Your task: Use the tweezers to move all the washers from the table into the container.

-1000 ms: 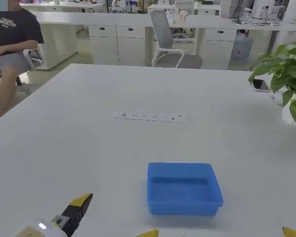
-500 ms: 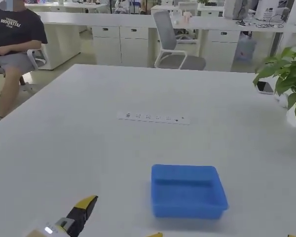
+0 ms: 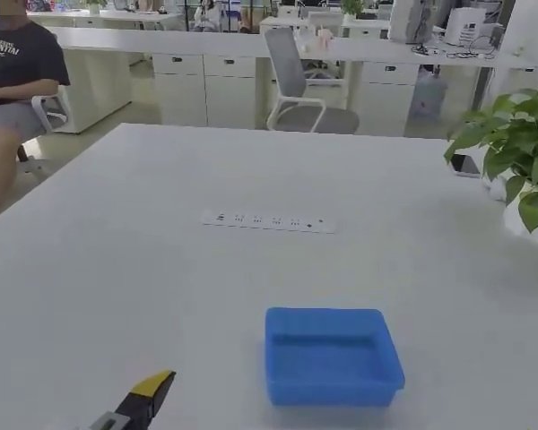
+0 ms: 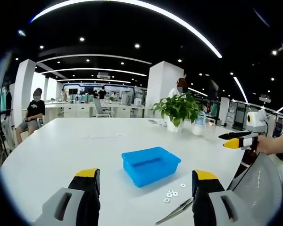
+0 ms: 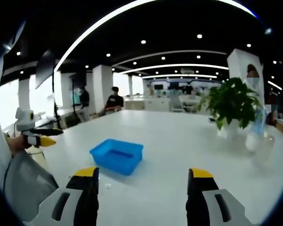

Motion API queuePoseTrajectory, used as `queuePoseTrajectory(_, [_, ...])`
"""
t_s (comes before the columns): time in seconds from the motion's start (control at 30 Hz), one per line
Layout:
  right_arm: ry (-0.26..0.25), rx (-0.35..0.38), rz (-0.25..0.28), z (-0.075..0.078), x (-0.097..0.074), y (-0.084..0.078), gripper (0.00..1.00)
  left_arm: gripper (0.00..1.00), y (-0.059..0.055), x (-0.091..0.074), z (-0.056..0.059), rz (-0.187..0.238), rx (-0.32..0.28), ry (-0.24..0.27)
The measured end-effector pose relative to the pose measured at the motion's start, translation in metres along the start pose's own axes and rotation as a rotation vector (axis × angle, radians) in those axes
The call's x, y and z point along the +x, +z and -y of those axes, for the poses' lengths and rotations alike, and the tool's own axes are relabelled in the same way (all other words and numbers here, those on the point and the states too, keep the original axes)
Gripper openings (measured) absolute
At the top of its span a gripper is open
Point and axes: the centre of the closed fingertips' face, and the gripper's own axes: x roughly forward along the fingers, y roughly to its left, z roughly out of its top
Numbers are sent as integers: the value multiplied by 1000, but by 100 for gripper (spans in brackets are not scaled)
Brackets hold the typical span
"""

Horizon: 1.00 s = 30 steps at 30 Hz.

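Observation:
The blue container [image 3: 332, 356] stands empty on the white table, near its front. In the left gripper view, several small washers [image 4: 170, 194] lie on the table just in front of the container [image 4: 151, 165]. Metal tweezers [image 4: 177, 210] lie beside them, near the right jaw. My left gripper [image 4: 146, 173] is open and holds nothing; one of its yellow-tipped fingers [image 3: 152, 385] pokes up at the bottom left of the head view. My right gripper [image 5: 142, 172] is also open and holds nothing, with the container [image 5: 117, 156] ahead to its left and one washer [image 5: 107, 185] near its left jaw.
A built-in power strip [image 3: 269, 221] sits mid-table behind the container. A potted plant [image 3: 511, 152] stands at the table's right edge with a phone [image 3: 464, 165] near it. A seated person [image 3: 13, 81] is beyond the far left corner.
The head camera has shifted. The yellow tips along the bottom edge have slid down and out, leaving one left finger. The container has not moved on the table.

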Motion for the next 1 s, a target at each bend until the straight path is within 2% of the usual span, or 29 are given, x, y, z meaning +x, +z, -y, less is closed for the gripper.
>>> queuePoseTrajectory(0.07, [13, -39, -52, -3, 3, -5, 76, 85, -4, -1, 3, -26, -2, -28])
queuePoseTrajectory(0.1, [19, -56, -82, -5, 5, -7, 79, 86, -10, -1, 3, -57, 18, -45])
queuePoseTrajectory(0.13, [32, -54, -92, -8, 7, -7, 77, 84, -16, 0, 3, -89, 39, -62])
queuePoseTrajectory(0.17, [61, -50, -103, -14, 10, -6, 73, 82, -23, 0, 6, -127, 44, -91])
queuePoseTrajectory(0.2, [106, -66, -99, -24, 15, -2, 64, 79, -32, 1, 8, -172, 43, -128])
queuePoseTrajectory(0.27, [188, -115, -104, -41, 23, 2, 51, 75, -43, 2, 11, -224, 39, -185])
queuePoseTrajectory(0.3, [203, -124, -110, -44, 25, 1, 43, 70, -44, 2, 13, -230, 31, -202])
queuePoseTrajectory(0.33, [254, -148, -135, -55, 29, -2, 38, 67, -45, 3, 17, -243, -12, -246])
queuePoseTrajectory(0.37, [285, -171, -146, -61, 33, -4, 33, 63, -45, 4, 17, -237, -33, -265])
queuePoseTrajectory(0.4, [343, -161, -166, -73, 37, -7, 30, 59, -47, 5, 20, -251, -68, -306])
queuePoseTrajectory(0.43, [387, -144, -178, -82, 39, -10, 28, 55, -50, 5, 22, -267, -75, -335])
queuePoseTrajectory(0.47, [433, -129, -193, -91, 43, -13, 26, 51, -55, 6, 22, -297, -71, -355])
queuePoseTrajectory(0.53, [483, -141, -223, -102, 49, -20, 25, 45, -60, 9, 22, -324, -56, -378])
queuePoseTrajectory(0.57, [517, -163, -256, -109, 52, -26, 24, 44, -64, 8, 25, -351, -67, -412])
queuePoseTrajectory(0.6, [531, -184, -273, -110, 55, -31, 24, 44, -66, 8, 27, -367, -79, -426])
queuePoseTrajectory(0.63, [565, -209, -303, -116, 58, -38, 24, 44, -71, 7, 29, -394, -70, -470])
queuePoseTrajectory(0.7, [619, -239, -344, -130, 62, -47, 23, 40, -81, 5, 30, -443, -26, -497])
queuePoseTrajectory(0.77, [656, -273, -390, -139, 66, -56, 23, 40, -91, 3, 30, -490, 18, -515])
queuePoseTrajectory(0.87, [695, -361, -444, -151, 72, -70, 22, 35, -100, 1, 29, -529, 55, -530])
queuePoseTrajectory(0.9, [696, -359, -465, -154, 73, -74, 21, 33, -103, 0, 28, -547, 76, -538])
queuePoseTrajectory(1.0, [743, -414, -489, -167, 79, -84, 21, 26, -110, 1, 29, -569, 88, -551])
